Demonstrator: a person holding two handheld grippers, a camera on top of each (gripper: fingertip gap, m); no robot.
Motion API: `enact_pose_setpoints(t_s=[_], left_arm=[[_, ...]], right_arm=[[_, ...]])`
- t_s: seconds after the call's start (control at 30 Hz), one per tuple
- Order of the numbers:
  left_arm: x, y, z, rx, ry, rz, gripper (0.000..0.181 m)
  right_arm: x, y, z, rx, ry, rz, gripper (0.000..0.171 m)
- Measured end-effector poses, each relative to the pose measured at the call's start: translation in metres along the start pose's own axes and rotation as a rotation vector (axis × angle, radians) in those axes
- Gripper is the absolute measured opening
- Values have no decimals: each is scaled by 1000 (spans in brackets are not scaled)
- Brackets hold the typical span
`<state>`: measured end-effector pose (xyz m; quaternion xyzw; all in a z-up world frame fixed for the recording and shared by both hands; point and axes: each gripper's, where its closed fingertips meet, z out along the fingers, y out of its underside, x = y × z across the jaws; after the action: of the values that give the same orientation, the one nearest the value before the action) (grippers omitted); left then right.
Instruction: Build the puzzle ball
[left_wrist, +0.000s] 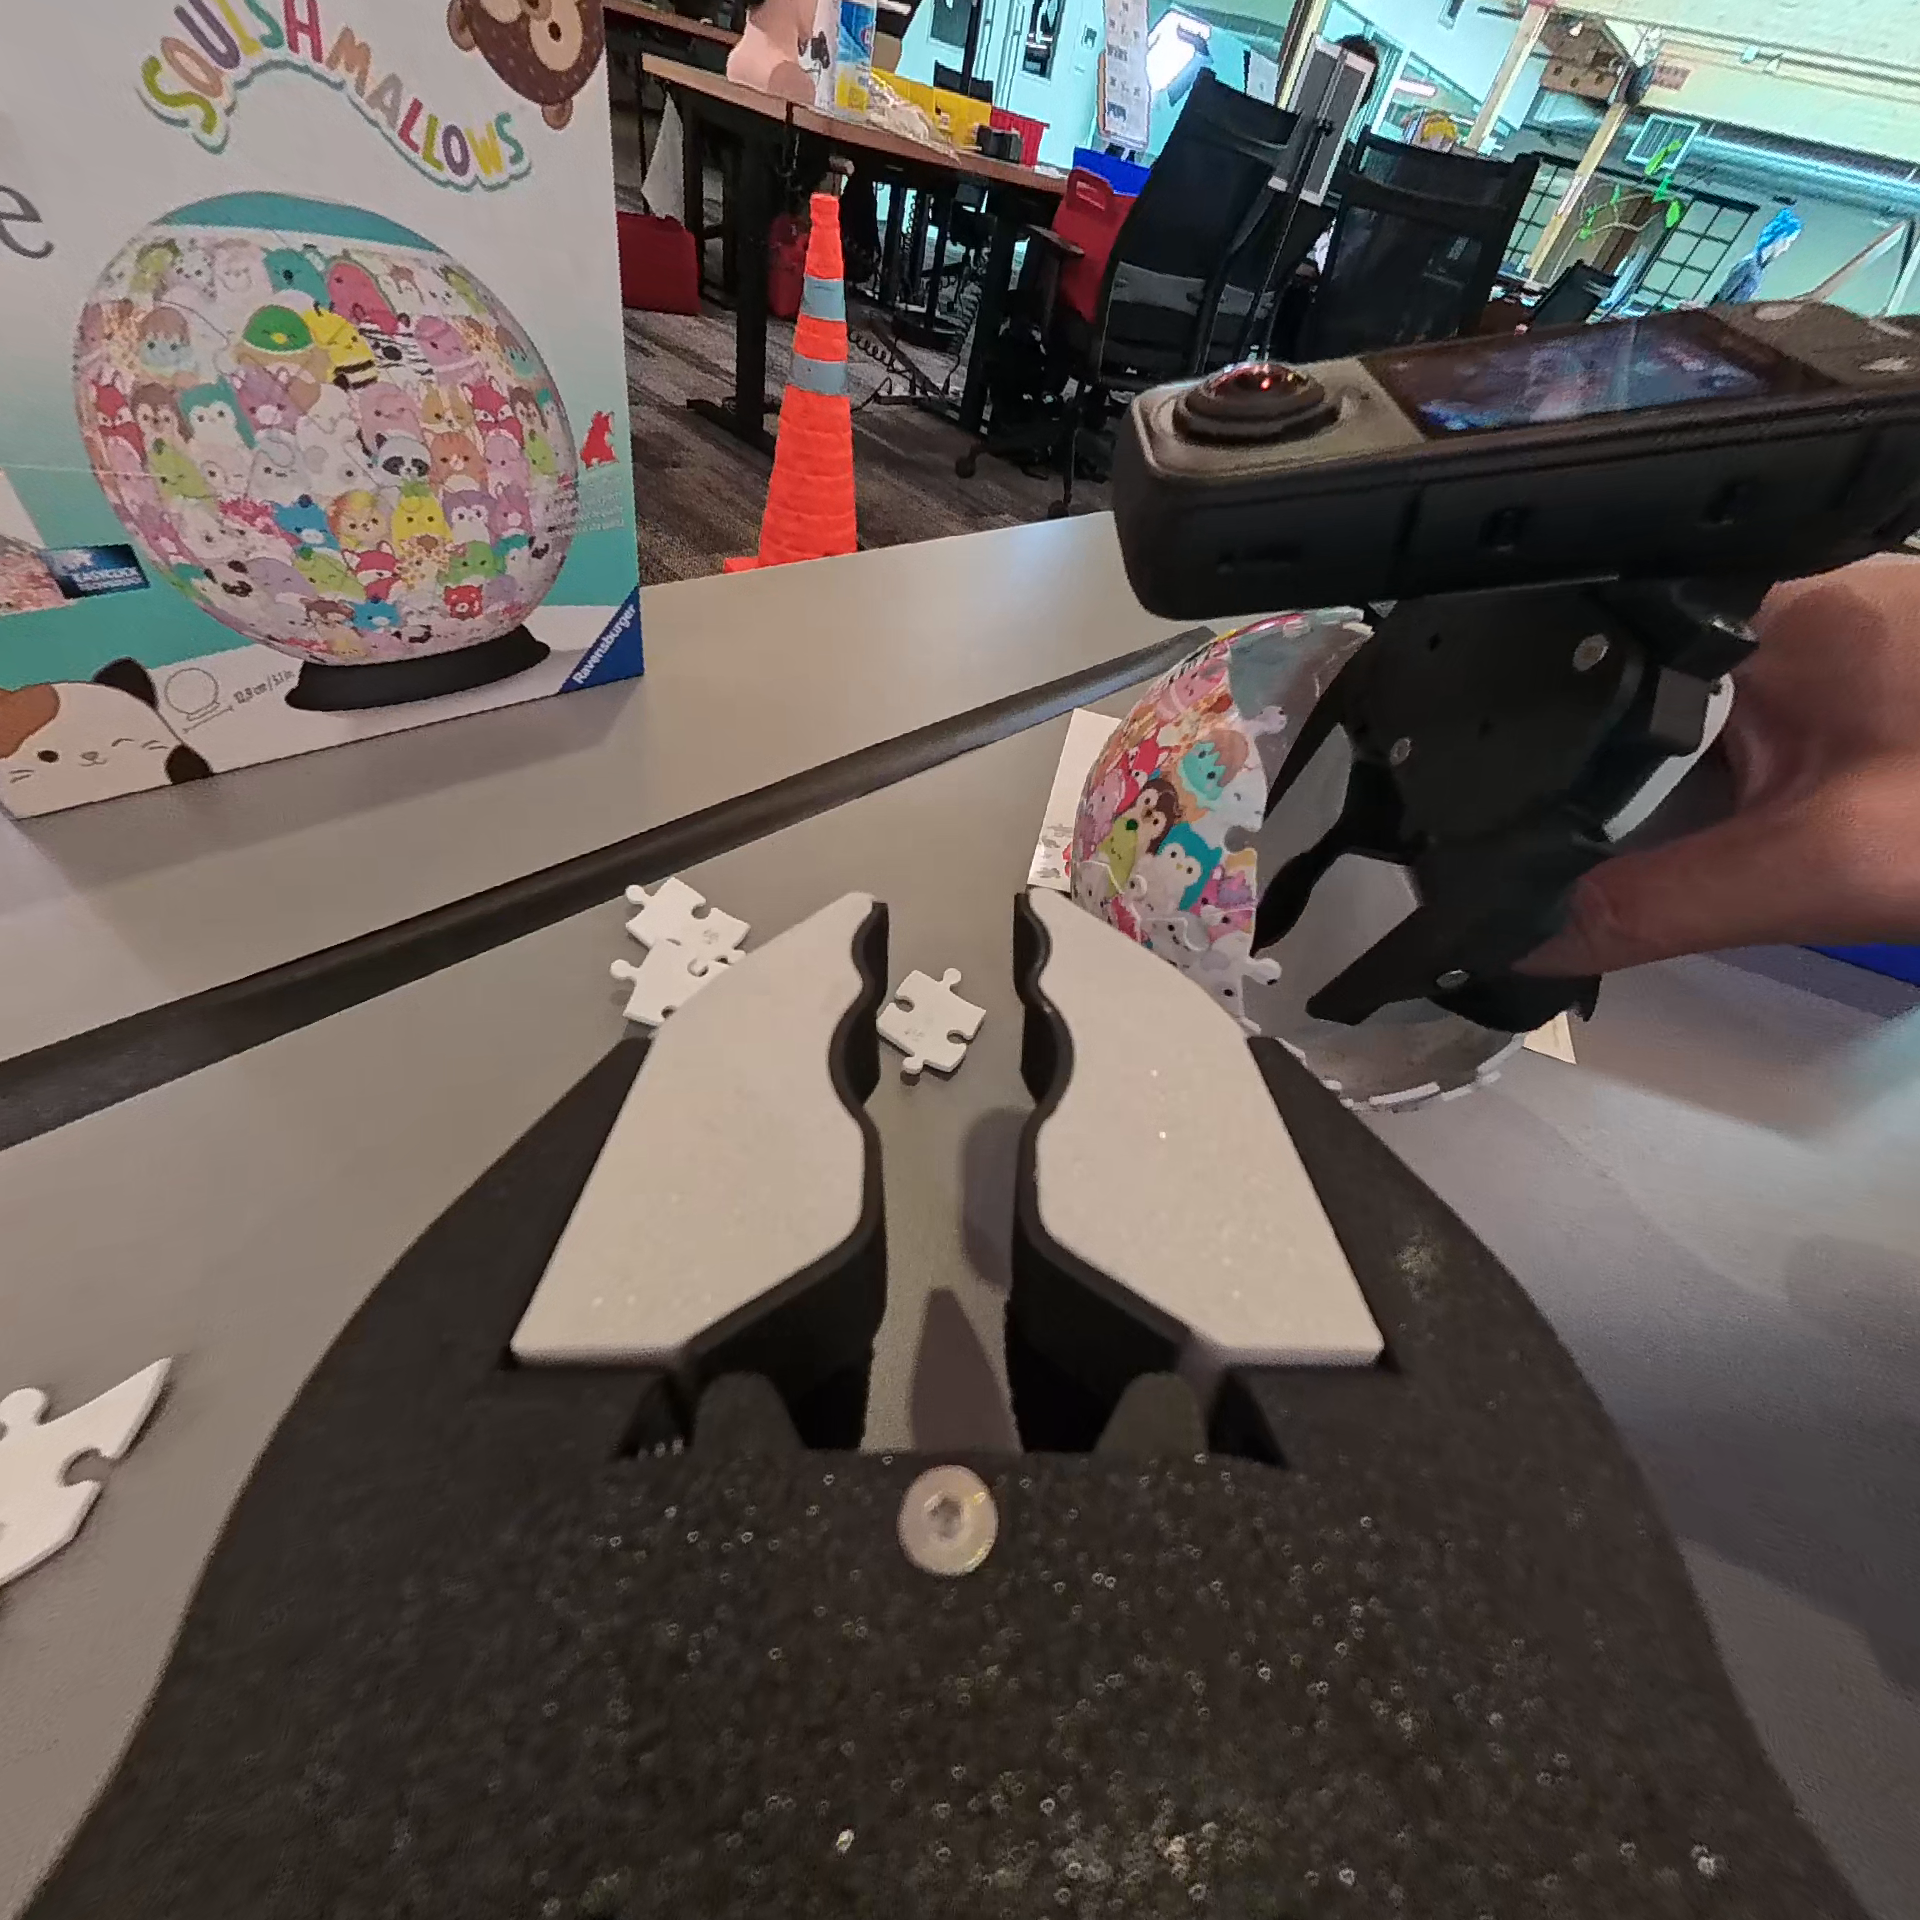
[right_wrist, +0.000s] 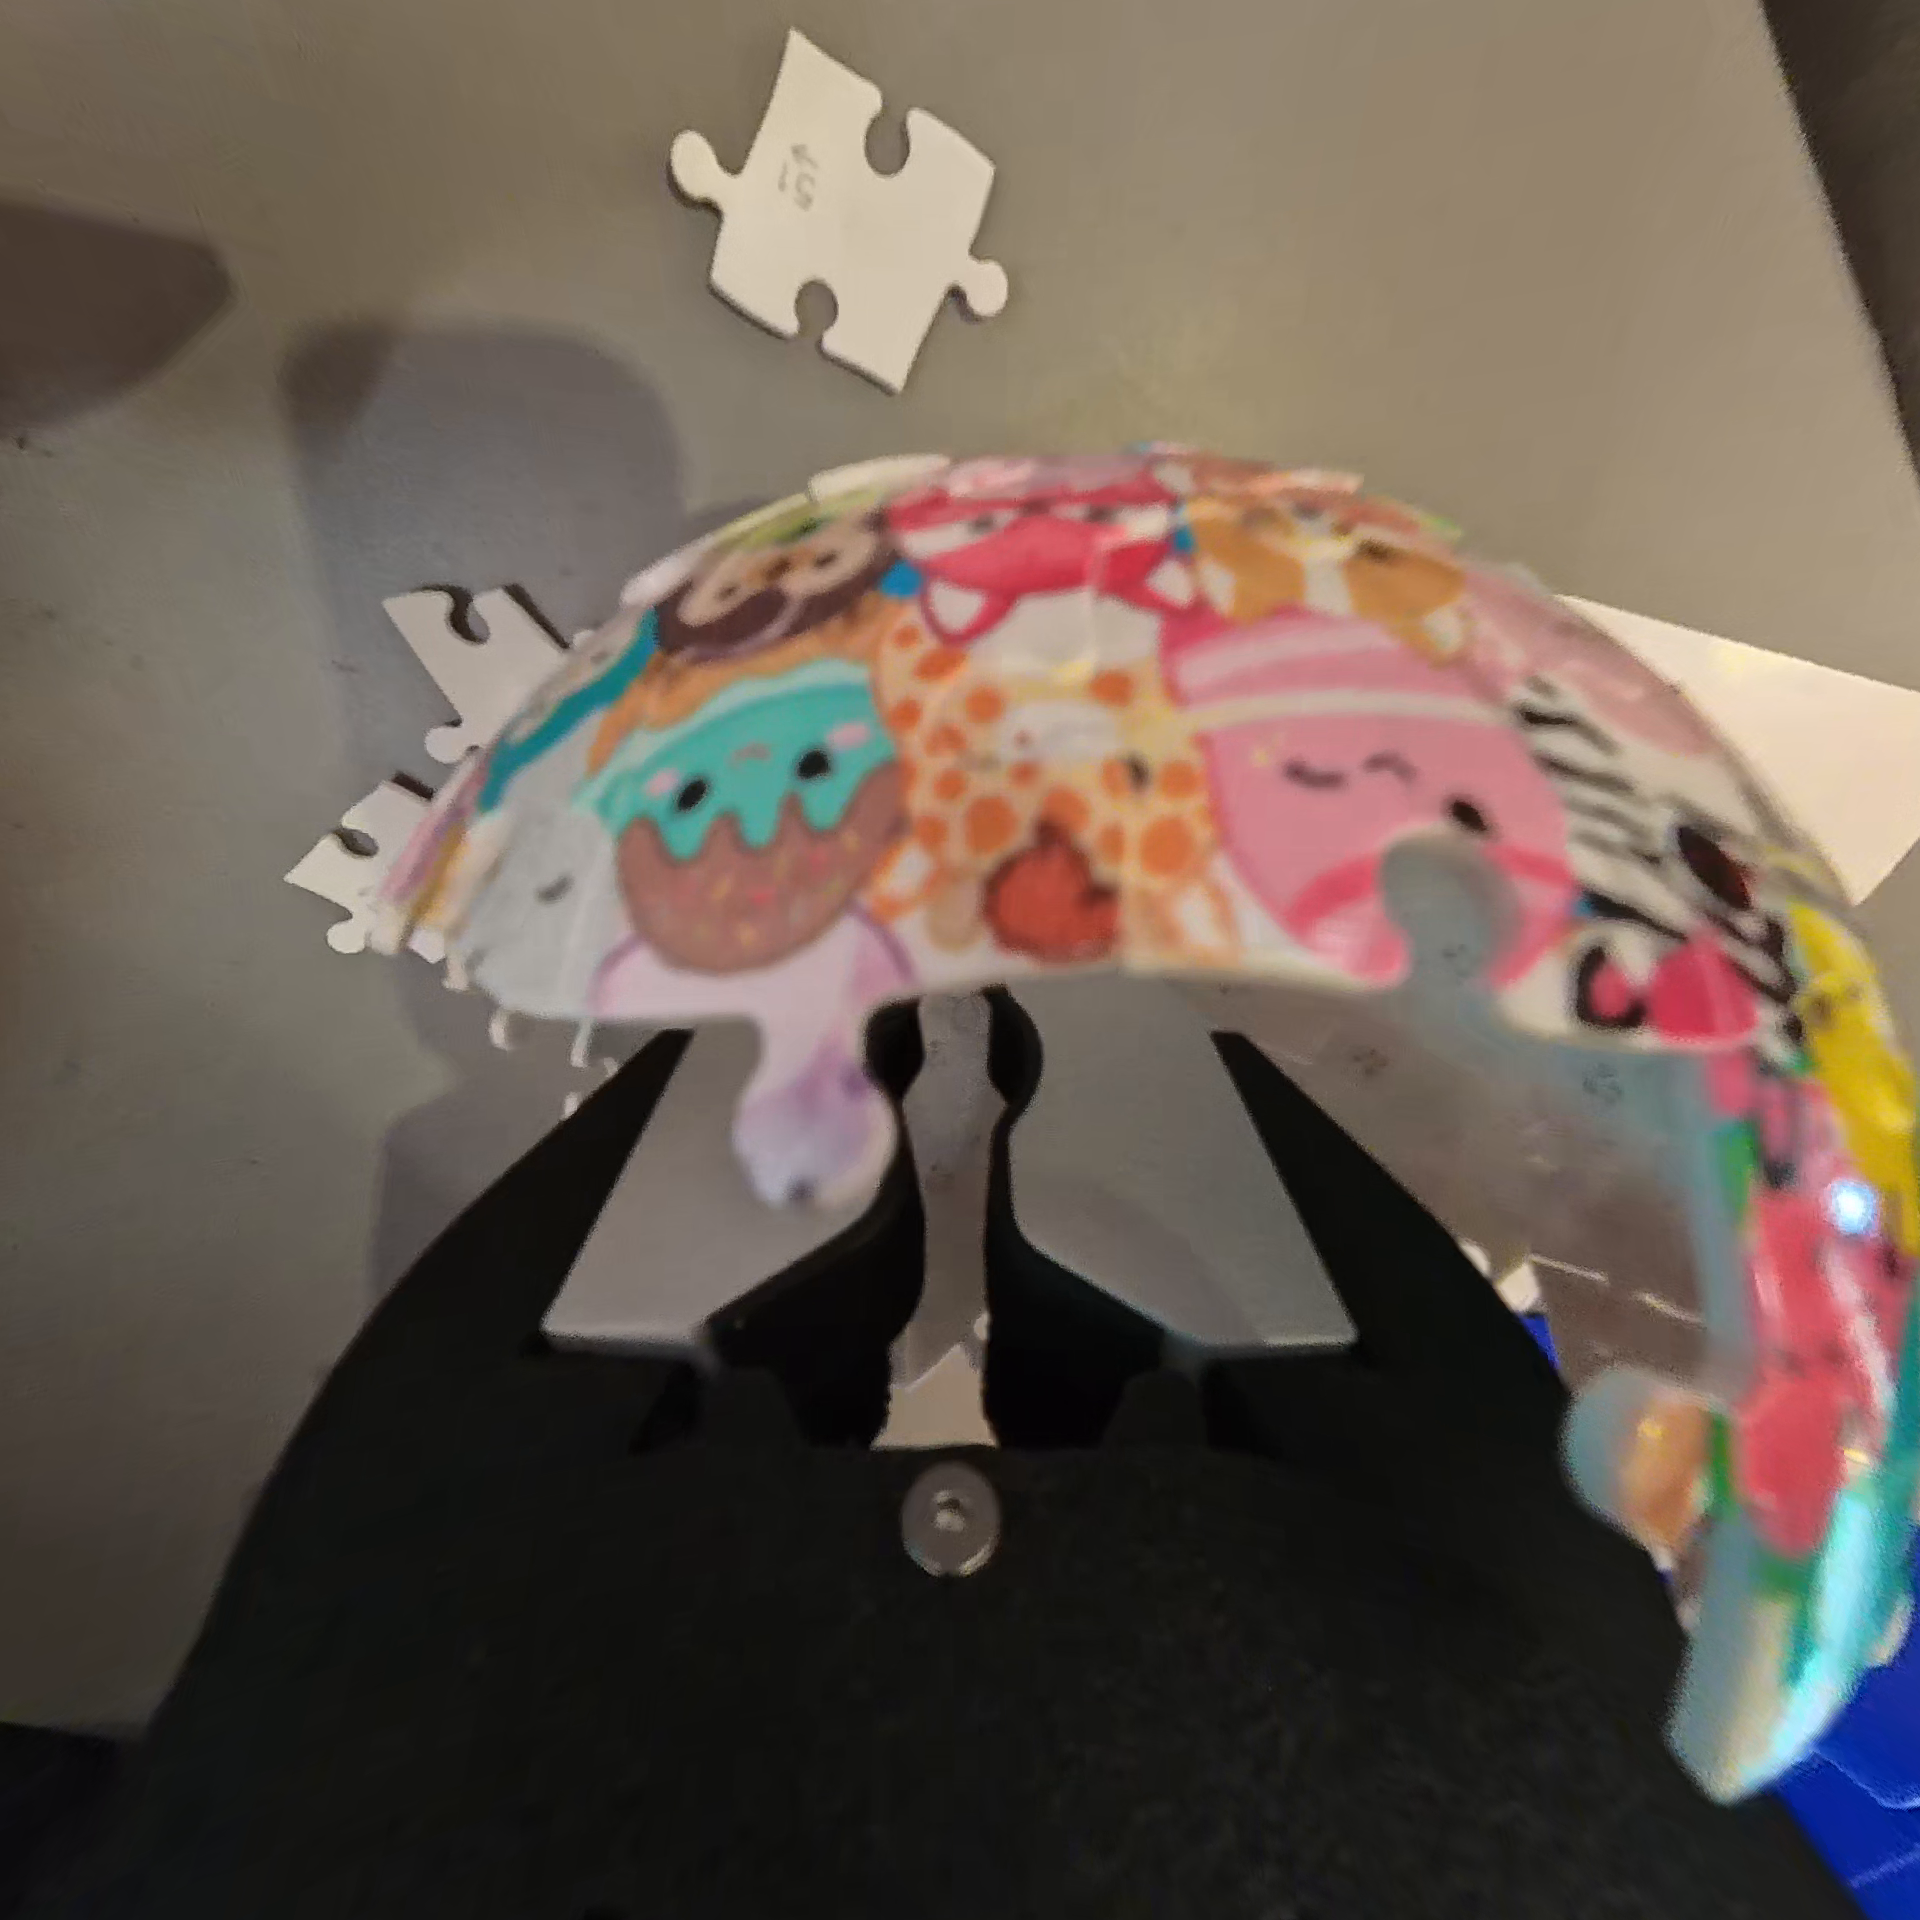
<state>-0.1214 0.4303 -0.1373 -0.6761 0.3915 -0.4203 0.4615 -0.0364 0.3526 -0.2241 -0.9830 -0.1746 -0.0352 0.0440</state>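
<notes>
Ideally the released left tongs nip the near loose piece squarely while the right tongs, clenched on the half-built ball, steady it.

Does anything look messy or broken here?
Nothing looks broken. The puzzle ball is only partly built, with a jagged open rim, pinched in the right claw. Loose pieces lie white side up on the grey table, waiting to be fitted.

Orange traffic cone, black chairs
</notes>
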Motion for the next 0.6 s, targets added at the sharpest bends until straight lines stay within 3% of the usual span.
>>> enact_pose_setpoints(t_s=[0.2, 0.6], left_arm=[[0, 0, 0, 0, 1, -5, 22], [2, 1, 1, -2, 13, -11, 22]], right_arm=[[0, -1, -7, 30, 17, -7, 0], [-1, -9, -29, 76, 8, 72, 26]])
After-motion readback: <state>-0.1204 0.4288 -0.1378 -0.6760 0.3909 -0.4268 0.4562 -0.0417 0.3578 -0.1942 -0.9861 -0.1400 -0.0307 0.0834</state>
